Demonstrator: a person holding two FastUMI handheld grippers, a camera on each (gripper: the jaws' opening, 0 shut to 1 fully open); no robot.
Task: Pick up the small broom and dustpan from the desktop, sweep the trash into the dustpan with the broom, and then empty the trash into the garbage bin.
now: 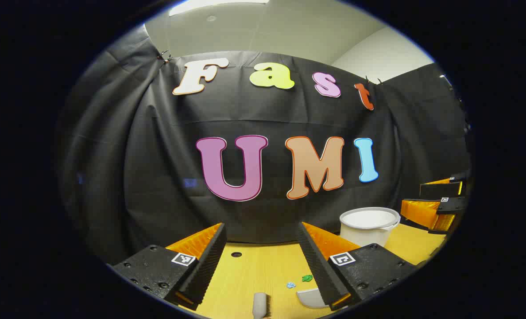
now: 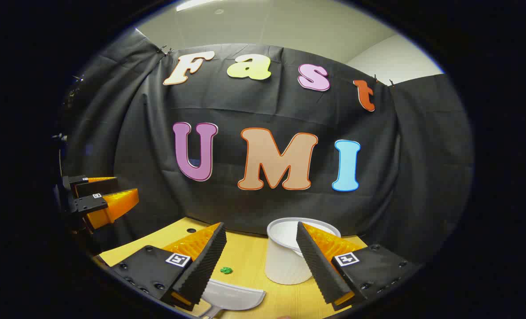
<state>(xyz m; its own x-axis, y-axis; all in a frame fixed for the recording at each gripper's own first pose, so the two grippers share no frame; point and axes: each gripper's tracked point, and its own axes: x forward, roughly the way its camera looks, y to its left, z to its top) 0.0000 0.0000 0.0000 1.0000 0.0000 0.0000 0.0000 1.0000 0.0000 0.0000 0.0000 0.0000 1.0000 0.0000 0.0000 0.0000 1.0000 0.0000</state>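
Left gripper (image 1: 261,261): jaws spread wide, nothing between them, held above the desk (image 1: 245,274); seen also at the left edge of the right gripper view.
Right gripper (image 2: 259,261): jaws wide apart, empty, raised over the desk and facing the bin; seen also at the right edge of the left gripper view.
Broom (image 1: 260,305): probably the pale handle end lying on the desk at the bottom of the left gripper view, below the left jaws; too little visible to be sure.
Dustpan (image 2: 233,296): flat on the desk, pale, just under the right gripper's left finger; its edge also peeks out beside the left gripper's right finger.
Trash: a green scrap (image 2: 226,270) and a blue scrap (image 1: 291,285) lying loose on the desk, just beyond the dustpan, near each other.
Bin (image 2: 287,259): white, upright on the desk near the back wall, well clear of the scraps.
Done: nothing yet, judging by the layout; tools untouched, scraps unswept.
Left: grasp broom and dustpan, sweep both scraps in, tip into the bin.
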